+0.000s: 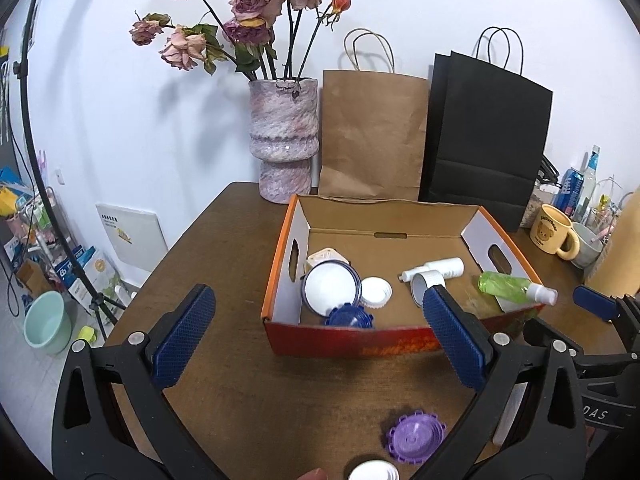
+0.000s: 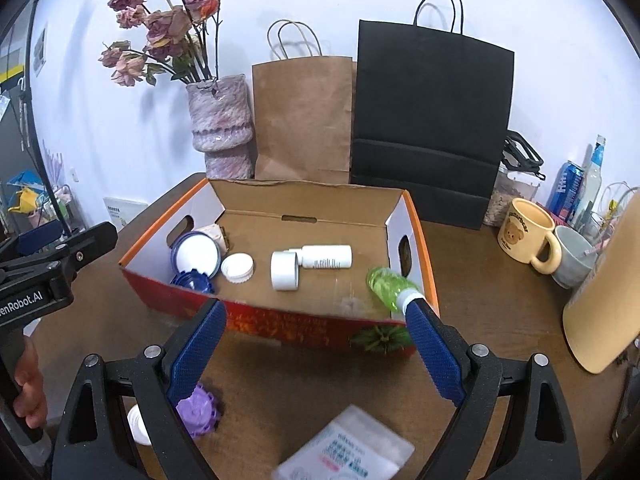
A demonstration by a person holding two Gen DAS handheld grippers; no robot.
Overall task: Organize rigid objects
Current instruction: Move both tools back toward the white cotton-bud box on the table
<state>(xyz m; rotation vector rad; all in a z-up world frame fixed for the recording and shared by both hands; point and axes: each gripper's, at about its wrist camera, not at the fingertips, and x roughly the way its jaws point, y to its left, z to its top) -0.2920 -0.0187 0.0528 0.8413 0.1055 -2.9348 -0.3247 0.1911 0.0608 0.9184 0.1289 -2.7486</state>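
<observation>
Both grippers, left (image 1: 316, 336) and right (image 2: 316, 354), jaws spread and holding nothing, in front of cardboard box (image 2: 280, 322), green bottle (image 2: 386, 282) inside its right corner, purple cap (image 1: 416, 436) on table before the box

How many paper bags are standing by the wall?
2. A brown paper bag stands behind the cardboard box, right of the vase. A black paper bag stands just right of the brown one. More could be hidden behind them.
</observation>
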